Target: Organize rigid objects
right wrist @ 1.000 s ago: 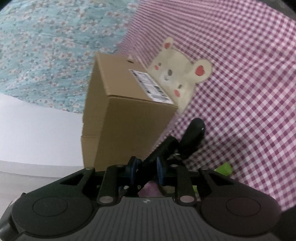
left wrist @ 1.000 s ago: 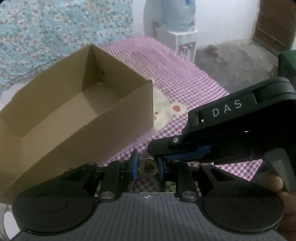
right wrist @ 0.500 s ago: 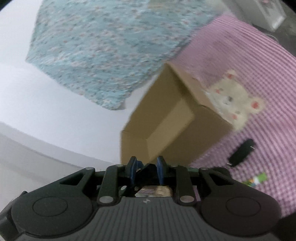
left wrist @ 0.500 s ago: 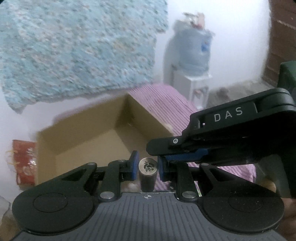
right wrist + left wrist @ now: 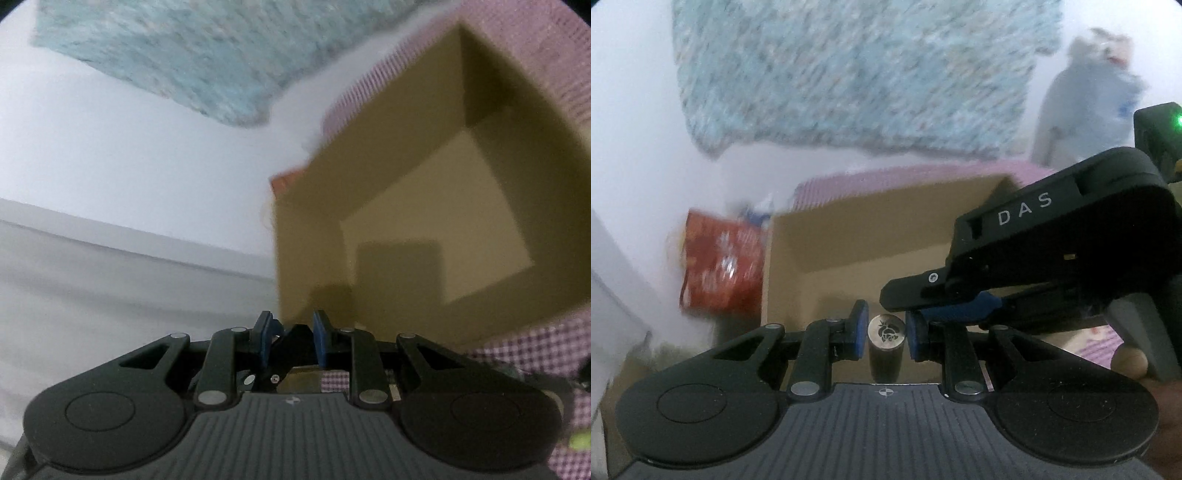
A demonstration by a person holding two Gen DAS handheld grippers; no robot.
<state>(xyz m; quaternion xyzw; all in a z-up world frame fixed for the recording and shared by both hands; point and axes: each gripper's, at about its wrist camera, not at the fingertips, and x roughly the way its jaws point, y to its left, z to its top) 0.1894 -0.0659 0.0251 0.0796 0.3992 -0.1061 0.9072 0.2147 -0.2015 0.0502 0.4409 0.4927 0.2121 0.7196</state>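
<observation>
An open brown cardboard box [image 5: 857, 254] stands on the pink checked cloth; in the right wrist view its empty inside [image 5: 443, 206] fills the right half. My left gripper [image 5: 886, 334] is shut on a small metal cylinder [image 5: 886, 339] with an engraved end, held above the box's near edge. My right gripper [image 5: 291, 338] is shut on a black object [image 5: 295, 334], of which only a small part shows between the blue pads, just over the box's near wall. The right gripper's black body marked DAS [image 5: 1052, 251] shows in the left wrist view, beside my left gripper.
A red patterned bag [image 5: 720, 266] lies left of the box. A blue floral cloth [image 5: 849, 74] hangs on the white wall behind. A water bottle [image 5: 1082, 99] stands at the back right. The pink checked cloth [image 5: 517, 350] lies under the box.
Both grippers have risen and swung toward the box with their objects. The view now looks over the box's near wall into it; the bear patch and loose items on the cloth have left view.
</observation>
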